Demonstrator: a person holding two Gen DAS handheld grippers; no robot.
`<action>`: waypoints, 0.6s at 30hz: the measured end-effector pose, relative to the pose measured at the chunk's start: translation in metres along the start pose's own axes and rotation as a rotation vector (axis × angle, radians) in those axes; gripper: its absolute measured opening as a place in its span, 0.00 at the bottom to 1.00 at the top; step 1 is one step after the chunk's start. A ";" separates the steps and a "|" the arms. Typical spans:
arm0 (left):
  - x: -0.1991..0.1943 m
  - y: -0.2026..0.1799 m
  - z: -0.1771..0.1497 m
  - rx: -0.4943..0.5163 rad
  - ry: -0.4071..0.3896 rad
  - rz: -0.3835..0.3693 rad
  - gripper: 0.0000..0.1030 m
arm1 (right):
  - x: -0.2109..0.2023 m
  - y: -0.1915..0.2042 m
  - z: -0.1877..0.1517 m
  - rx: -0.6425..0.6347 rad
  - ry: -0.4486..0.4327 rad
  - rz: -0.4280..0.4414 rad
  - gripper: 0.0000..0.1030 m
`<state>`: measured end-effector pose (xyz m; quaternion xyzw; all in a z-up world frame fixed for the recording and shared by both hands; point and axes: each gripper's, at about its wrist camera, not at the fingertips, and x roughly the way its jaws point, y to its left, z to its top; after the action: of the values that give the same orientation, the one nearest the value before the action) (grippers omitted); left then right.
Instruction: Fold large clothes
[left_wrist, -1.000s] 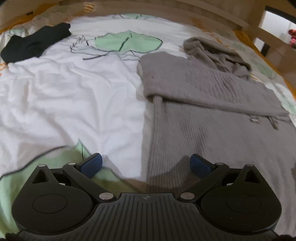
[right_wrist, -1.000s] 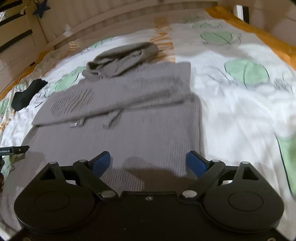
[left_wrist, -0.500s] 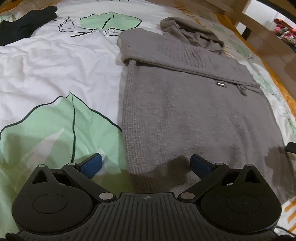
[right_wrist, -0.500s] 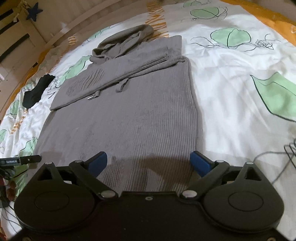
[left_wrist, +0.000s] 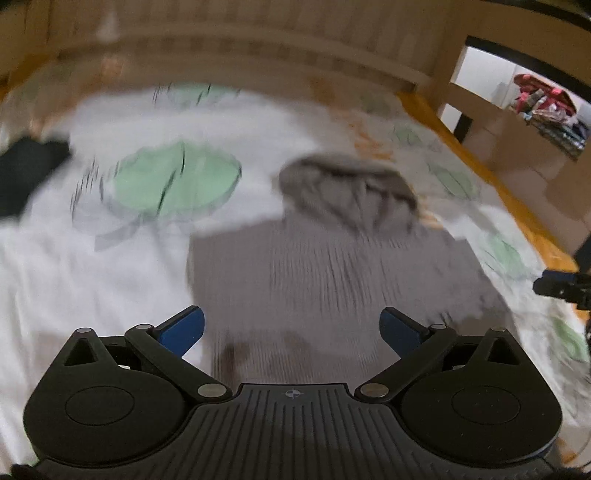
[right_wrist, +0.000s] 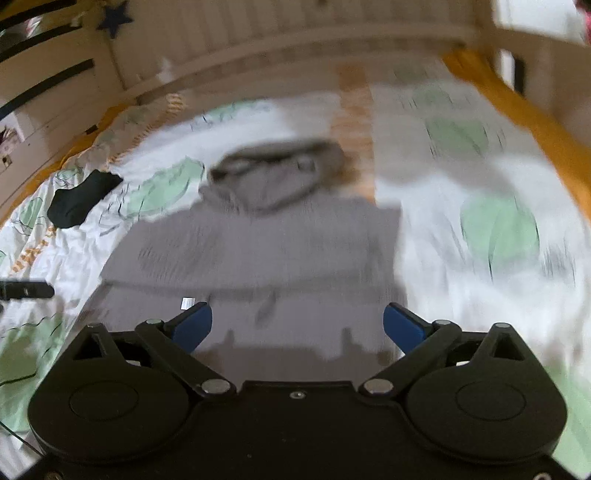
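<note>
Left wrist view, heavily smeared by motion, shows a grey knitted hoodie (left_wrist: 332, 266) lying flat on a bed cover (left_wrist: 92, 288) that is white with pale green leaf prints. The hood is bunched in a soft heap at the far end of the garment, and the ribbed body spreads toward the camera. Its left edge runs just inside the left blue fingertip, and the cloth fills the space between the two fingers. The left claw (left_wrist: 291, 328) has its jaws spread wide with nothing between the pads, and it sits over the near part of the hoodie; whether it touches the cloth cannot be told.

From the right wrist view the same hoodie (right_wrist: 258, 254) looks like a broad grey rectangle, with a folded band, apparently the sleeves, lying across the chest below the hood. A drawstring end and a small pale tag show near the left blue fingertip. The right edge of the garment runs just inside the right fingertip. The right claw (right_wrist: 297, 326) is also spread wide and holds nothing, and its shadow falls on the grey cloth directly ahead of it.

A dark piece of clothing (right_wrist: 81, 199) lies well apart from the hoodie, toward the far left of the bed. Beyond the bed stands a pale wooden headboard (right_wrist: 295, 44).
</note>
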<state>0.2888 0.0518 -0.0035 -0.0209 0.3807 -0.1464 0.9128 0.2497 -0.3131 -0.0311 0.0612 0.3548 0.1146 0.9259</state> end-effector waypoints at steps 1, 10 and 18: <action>0.010 -0.004 0.008 0.022 -0.018 0.012 1.00 | 0.010 0.002 0.010 -0.018 -0.021 -0.004 0.97; 0.123 -0.037 0.069 0.161 -0.102 0.097 0.70 | 0.115 0.016 0.070 -0.223 -0.141 -0.046 0.67; 0.192 -0.043 0.099 0.288 -0.102 0.142 0.62 | 0.192 0.003 0.096 -0.281 -0.134 -0.084 0.55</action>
<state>0.4754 -0.0510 -0.0595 0.1295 0.3096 -0.1335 0.9325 0.4524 -0.2645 -0.0828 -0.0762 0.2750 0.1197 0.9509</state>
